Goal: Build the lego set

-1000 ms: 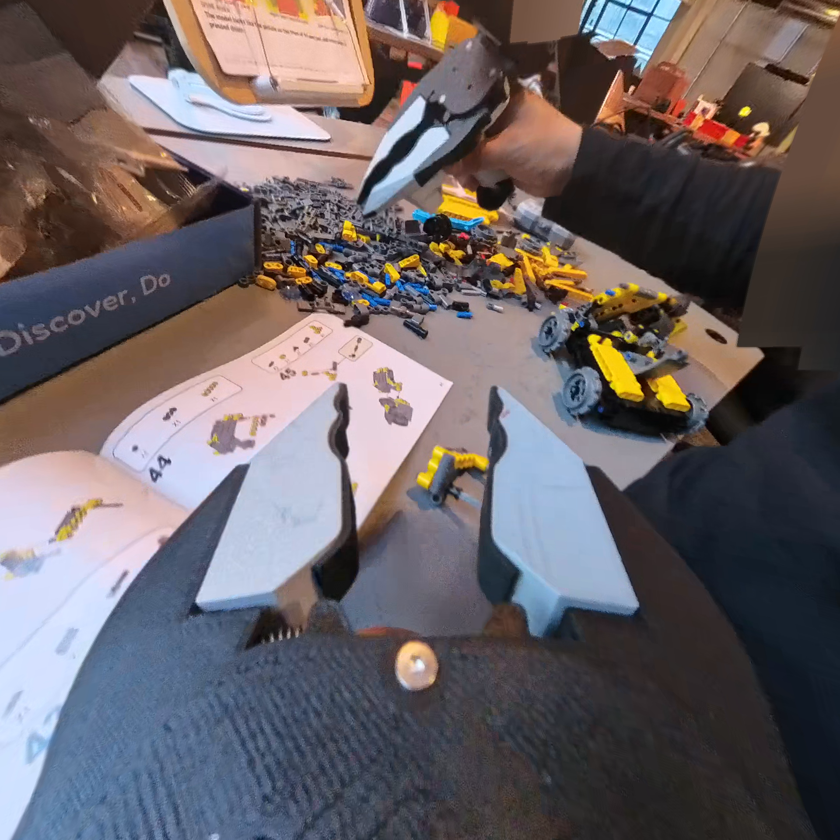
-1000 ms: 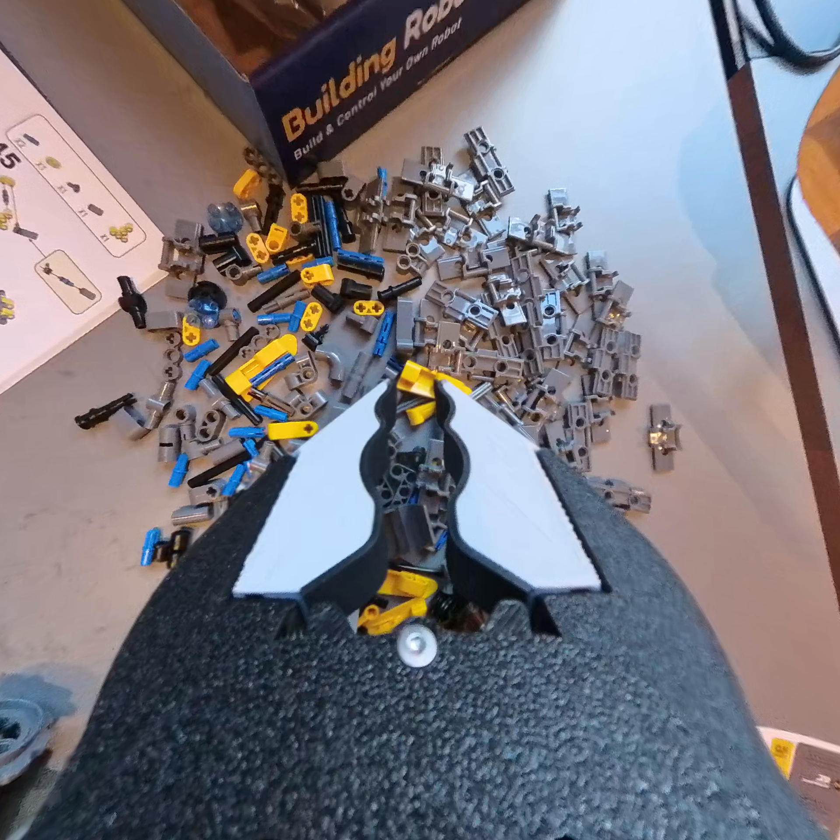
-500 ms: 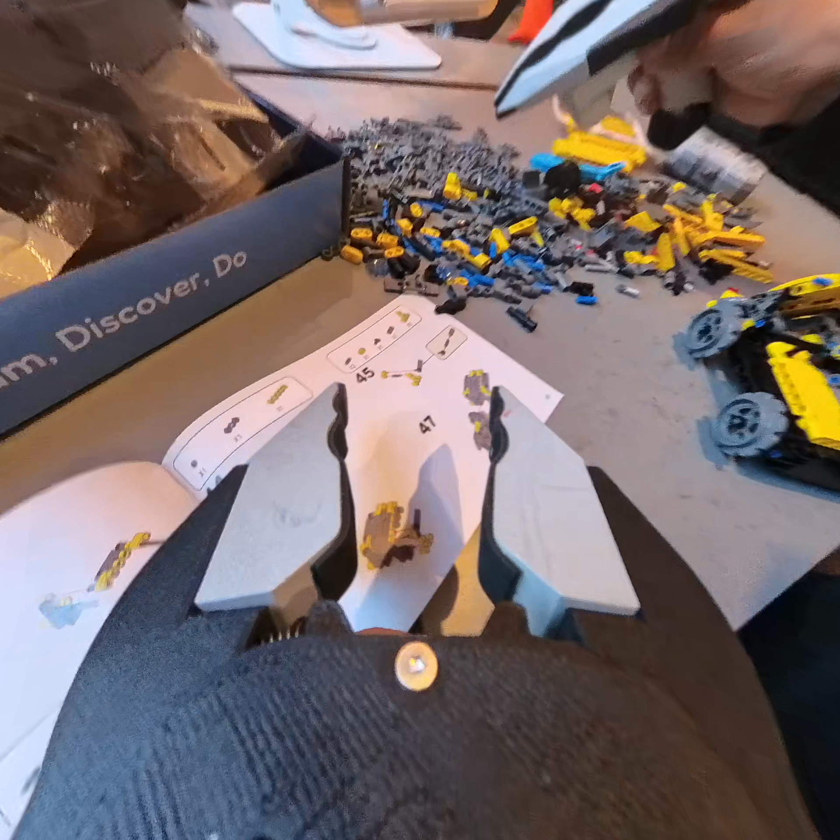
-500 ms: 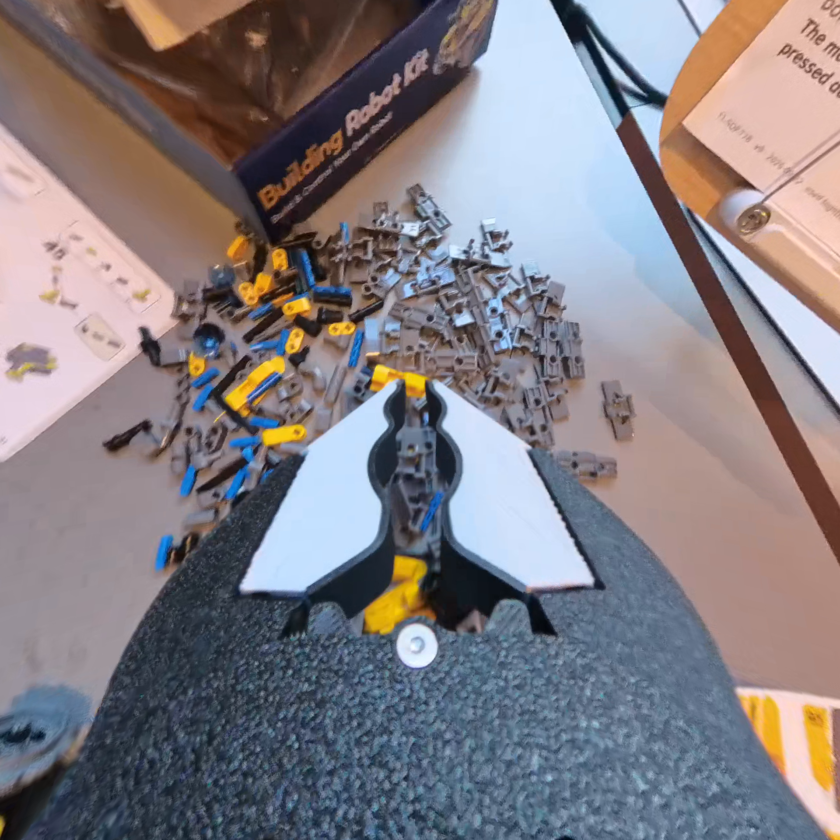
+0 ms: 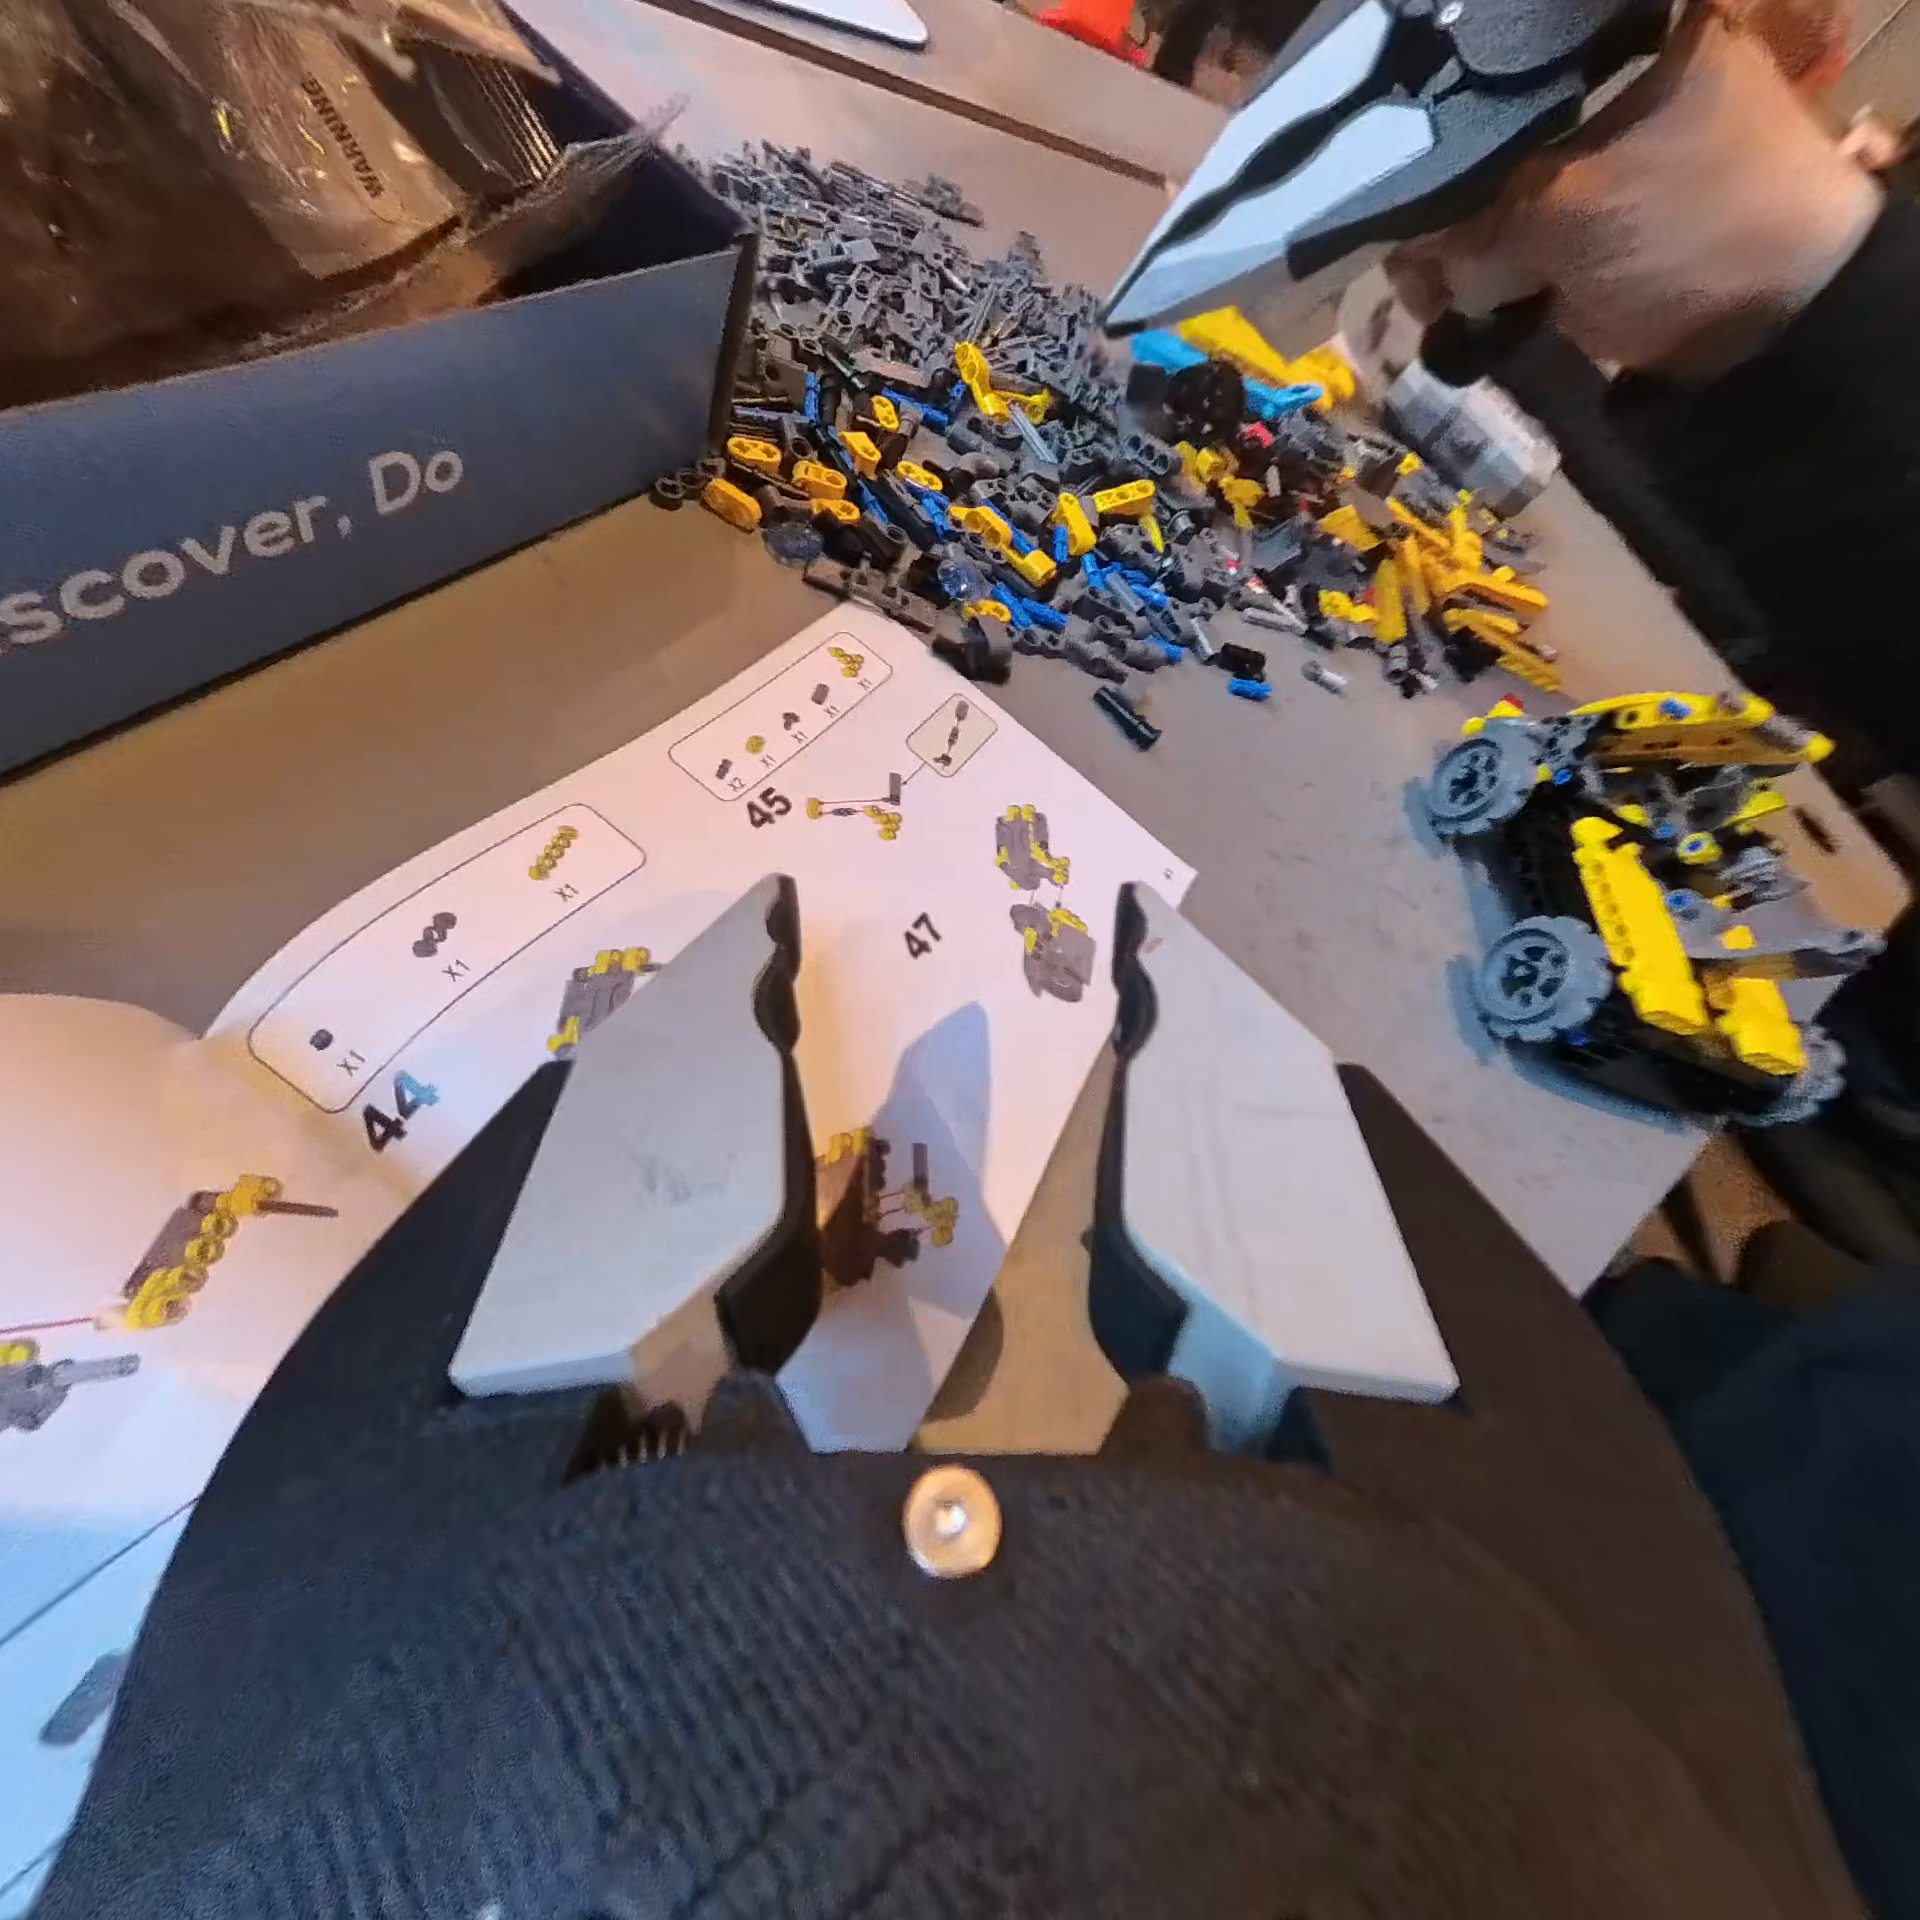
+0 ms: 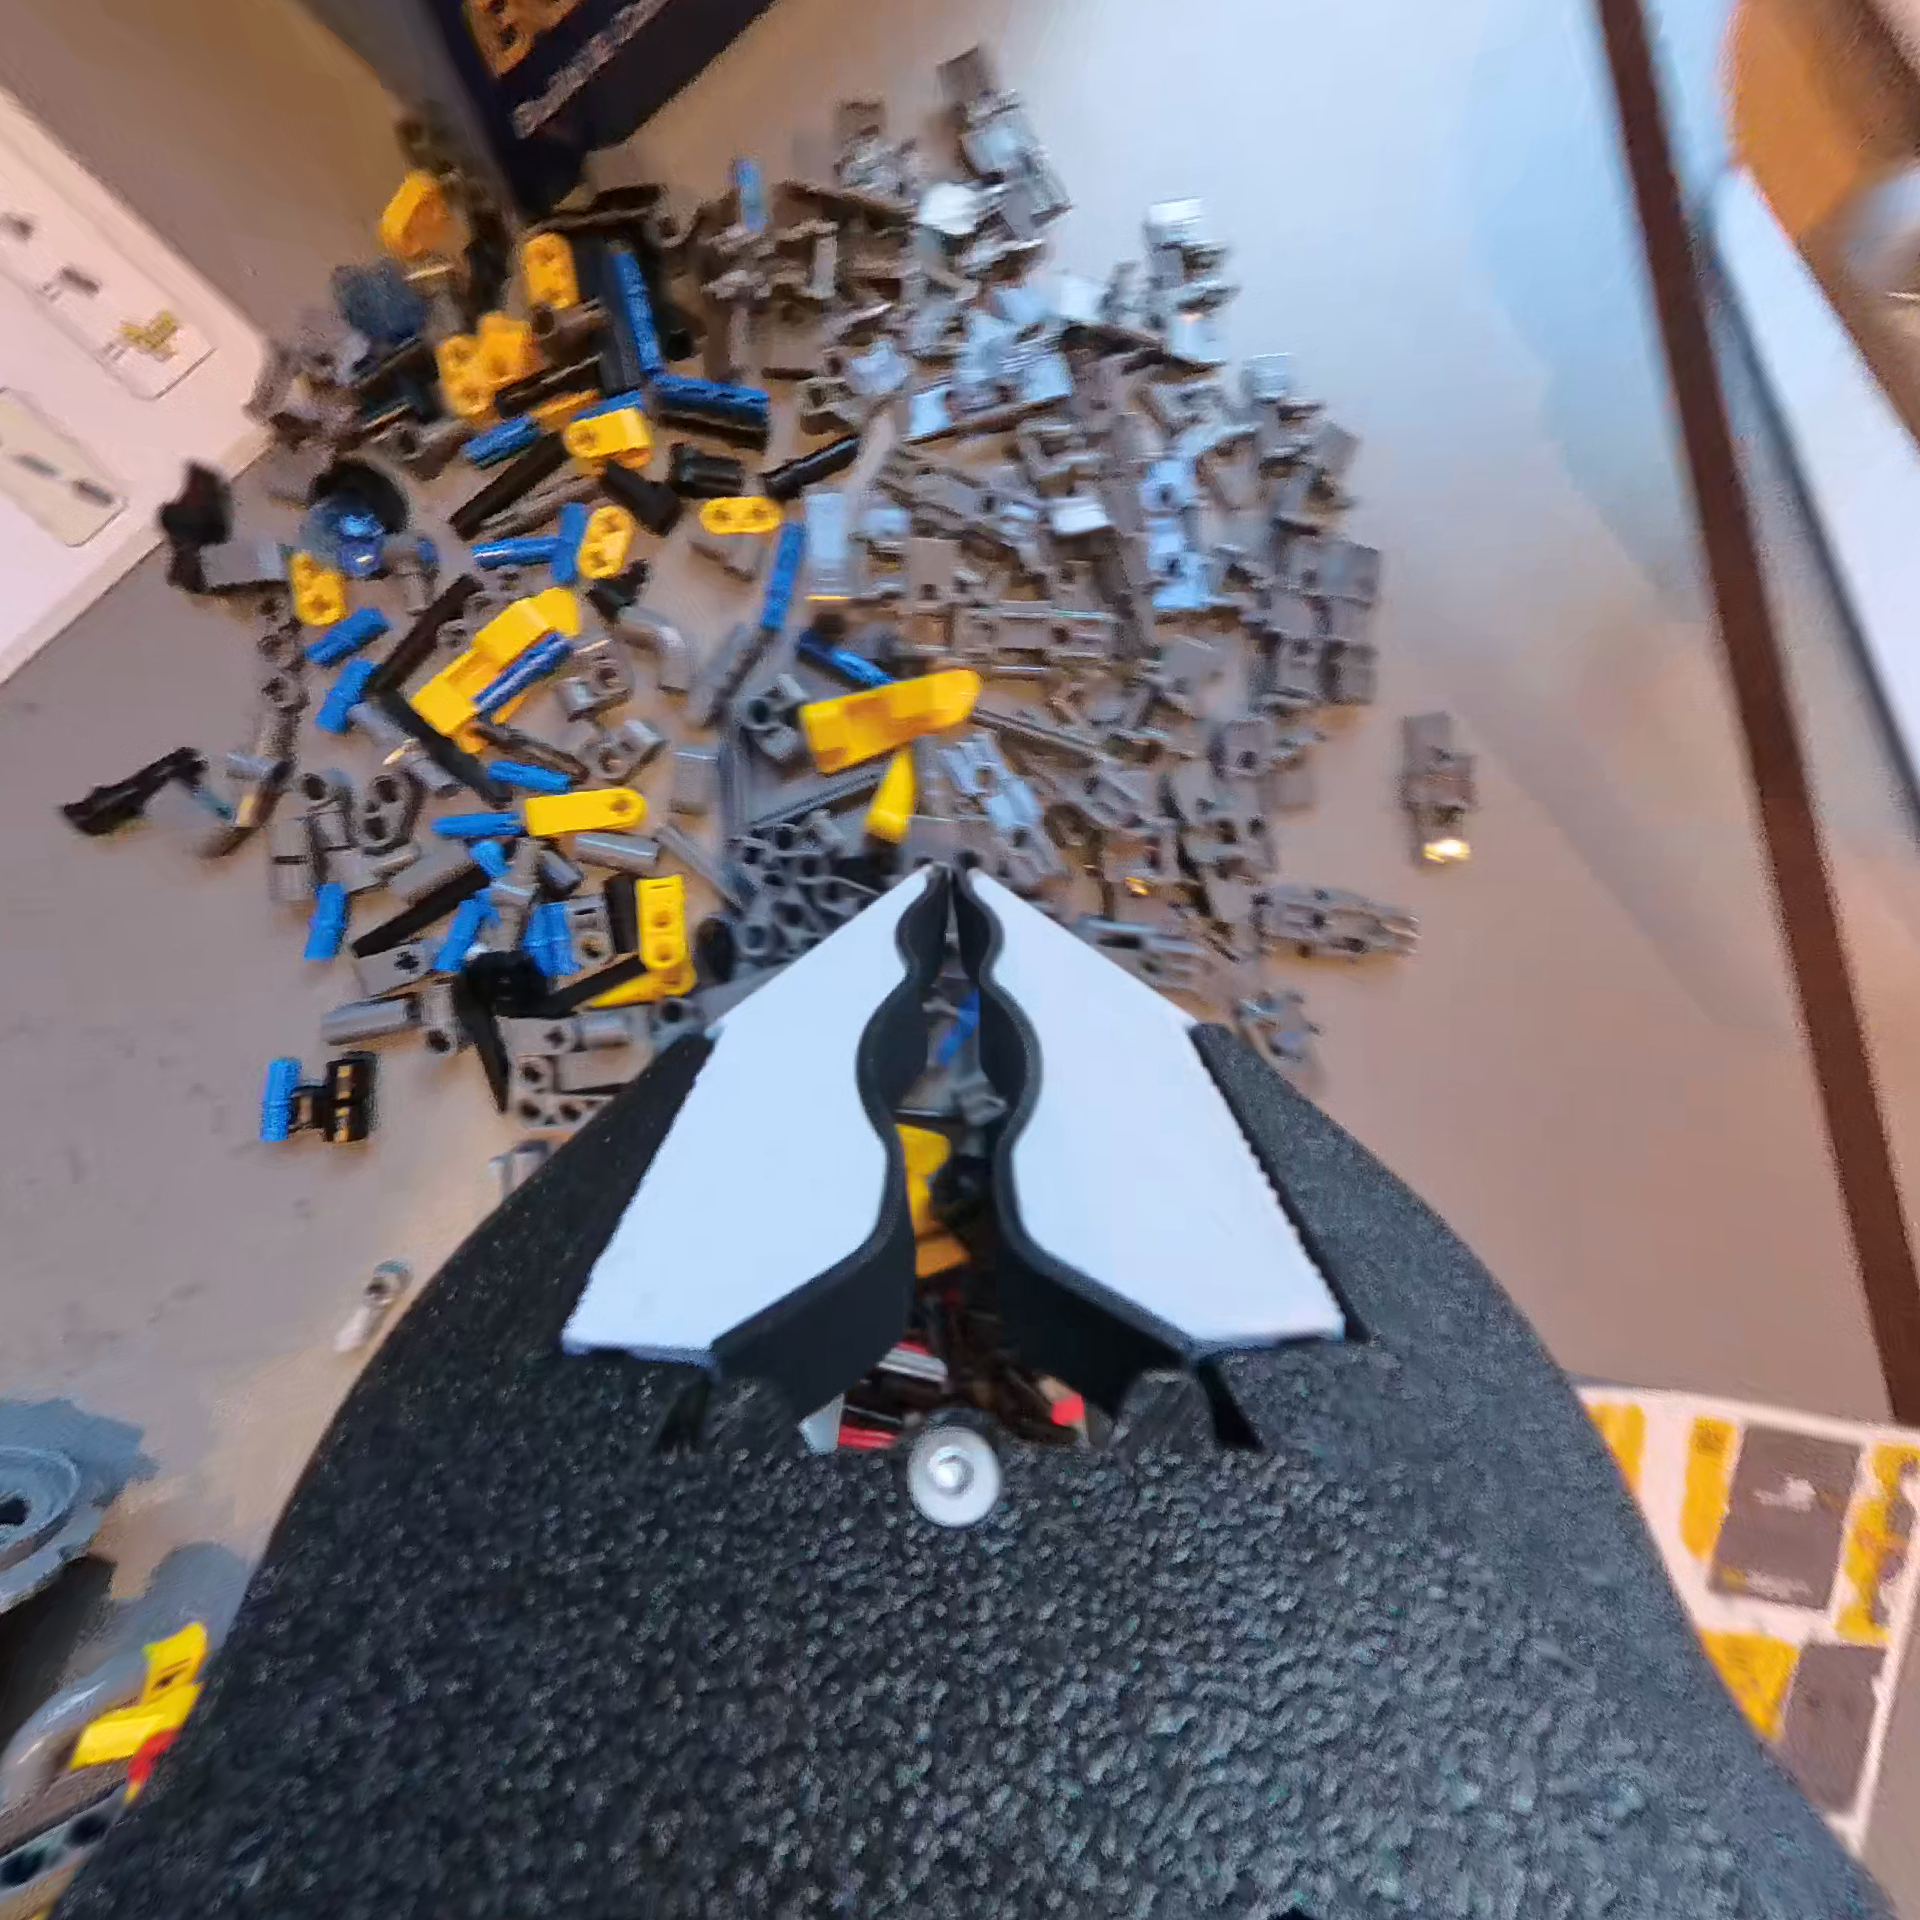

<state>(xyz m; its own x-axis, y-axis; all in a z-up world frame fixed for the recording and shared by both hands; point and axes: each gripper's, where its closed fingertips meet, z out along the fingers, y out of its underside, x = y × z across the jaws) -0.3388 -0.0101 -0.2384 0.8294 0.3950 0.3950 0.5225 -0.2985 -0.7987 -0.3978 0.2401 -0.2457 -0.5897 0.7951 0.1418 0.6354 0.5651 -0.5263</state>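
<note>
My left gripper is open and empty, low over the open instruction booklet. My right gripper is shut, its tips meeting with nothing showing between them, just above a pile of loose grey, black, blue and yellow building parts. A long yellow part lies on the pile just ahead of the tips. In the left wrist view the right gripper hangs over the same pile, held by a hand in a dark sleeve. The right wrist view is blurred.
A part-built yellow and grey wheeled vehicle stands at the right near the table edge. An open dark blue box with plastic bags stands at the left of the pile. A sticker sheet lies at the lower right. The gap from one gripper's tips to the other's is roughly 25 cm.
My left gripper has moved left from a small yellow-grey assembly to over the booklet, still open. My right gripper has closed its tips fully; the yellow part seen at its tips now lies ahead of them.
</note>
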